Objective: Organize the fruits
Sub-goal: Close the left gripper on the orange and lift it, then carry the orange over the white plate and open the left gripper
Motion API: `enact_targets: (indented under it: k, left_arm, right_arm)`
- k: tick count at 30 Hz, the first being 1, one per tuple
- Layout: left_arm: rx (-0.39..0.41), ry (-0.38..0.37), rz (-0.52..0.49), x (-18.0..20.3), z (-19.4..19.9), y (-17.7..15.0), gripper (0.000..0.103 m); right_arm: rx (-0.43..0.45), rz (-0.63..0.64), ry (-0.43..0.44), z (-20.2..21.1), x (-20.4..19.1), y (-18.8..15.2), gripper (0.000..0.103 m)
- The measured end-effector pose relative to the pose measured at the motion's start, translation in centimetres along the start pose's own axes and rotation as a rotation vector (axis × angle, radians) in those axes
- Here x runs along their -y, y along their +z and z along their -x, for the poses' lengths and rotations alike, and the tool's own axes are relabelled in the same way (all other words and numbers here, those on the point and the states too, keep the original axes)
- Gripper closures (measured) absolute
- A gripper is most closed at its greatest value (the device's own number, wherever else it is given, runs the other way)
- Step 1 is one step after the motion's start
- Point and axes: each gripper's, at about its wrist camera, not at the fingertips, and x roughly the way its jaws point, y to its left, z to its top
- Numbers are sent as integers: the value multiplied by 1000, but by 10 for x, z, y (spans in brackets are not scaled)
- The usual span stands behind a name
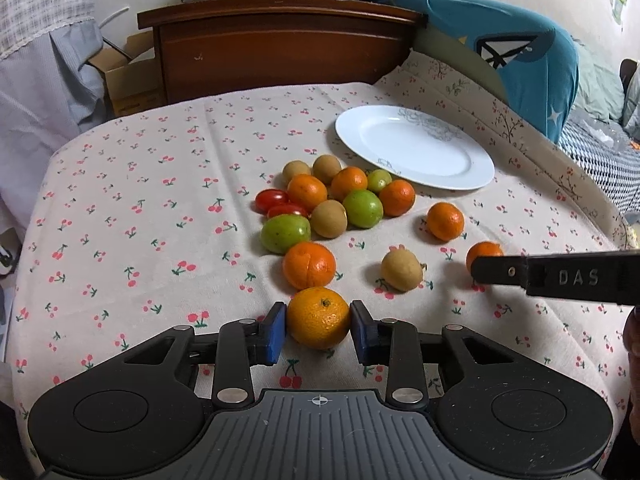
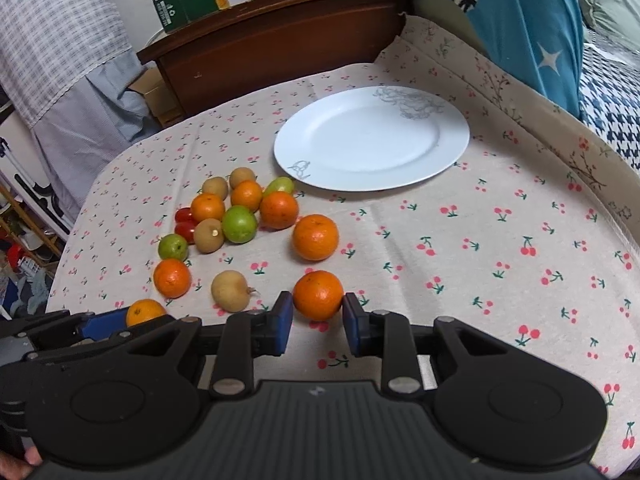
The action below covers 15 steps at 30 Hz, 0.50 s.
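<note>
Your left gripper (image 1: 318, 326) jaws pinch a mandarin (image 1: 318, 317); your right gripper (image 2: 318, 316) jaws pinch another (image 2: 318, 294), both still on the surface. Lift unevenly and either fruit rolls free, short of the plate (image 2: 448, 160).

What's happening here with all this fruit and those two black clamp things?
A person is sorting fruit on a cherry-print tablecloth using two handheld grippers. The left gripper is clamped on a yellowish tangerine, and the right gripper is clamped on a darker orange tangerine; both fruits sit on the cloth. The white plate behind holds nothing, and the rest of the fruit lies in a loose pile beside it.
</note>
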Motion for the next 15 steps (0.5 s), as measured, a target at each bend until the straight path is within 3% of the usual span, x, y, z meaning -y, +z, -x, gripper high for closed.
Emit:
enact_targets:
  k: [15]
  left_arm:
    - [52, -58, 13, -5, 2, 47, 72]
  right_arm:
    - [52, -23, 57, 10, -2, 21, 76]
